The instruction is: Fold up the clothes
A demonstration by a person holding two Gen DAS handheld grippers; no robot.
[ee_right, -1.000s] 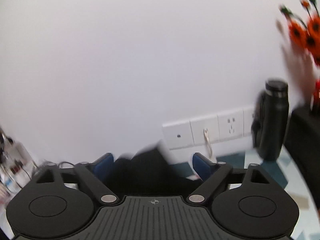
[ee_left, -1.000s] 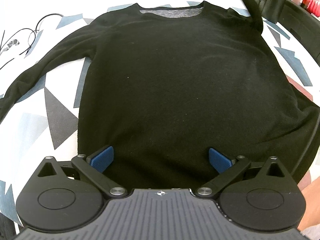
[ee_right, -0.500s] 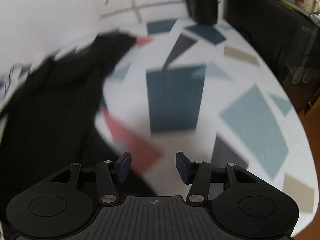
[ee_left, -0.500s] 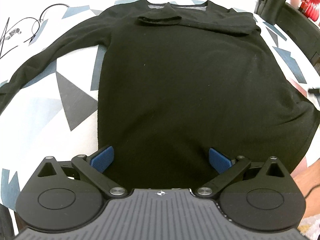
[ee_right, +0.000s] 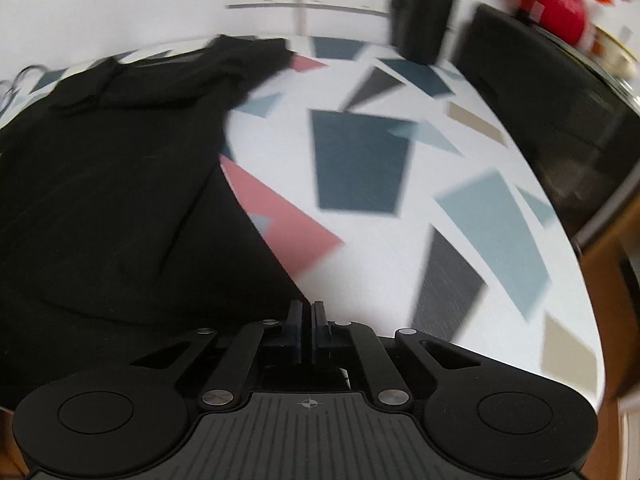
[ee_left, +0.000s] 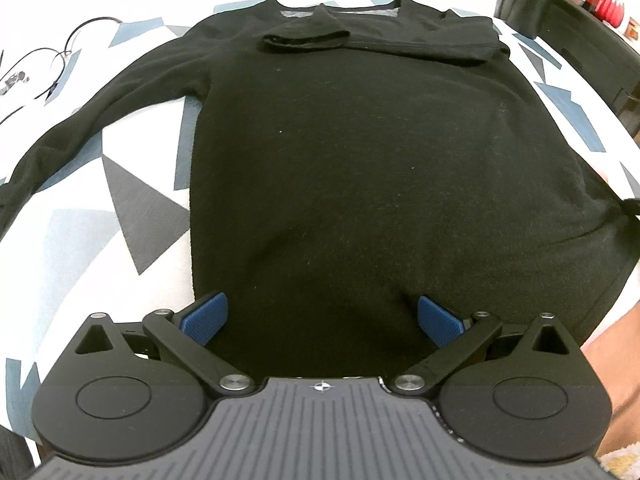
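A black long-sleeved sweater (ee_left: 360,152) lies flat on the patterned tablecloth, neck at the far side. Its right sleeve (ee_left: 384,38) is folded across the chest near the collar. Its left sleeve (ee_left: 100,108) stretches out to the left. My left gripper (ee_left: 322,314) is open, its blue pads on either side of the sweater's hem, holding nothing. My right gripper (ee_right: 307,322) is shut and empty, above the cloth at the sweater's lower right edge (ee_right: 120,208). The right wrist view is blurred.
The tablecloth (ee_right: 360,168) is white with blue, grey and pink shapes. A black bottle (ee_right: 426,8) stands at the far right by wall sockets. A black box (ee_right: 560,120) runs along the right edge. Cables (ee_left: 48,68) lie at the far left. A forearm (ee_left: 612,360) shows at right.
The right sleeve was lifted, then laid across the chest and let go. My right gripper swung down to the sweater's right side and closed. The left gripper stayed open at the hem.
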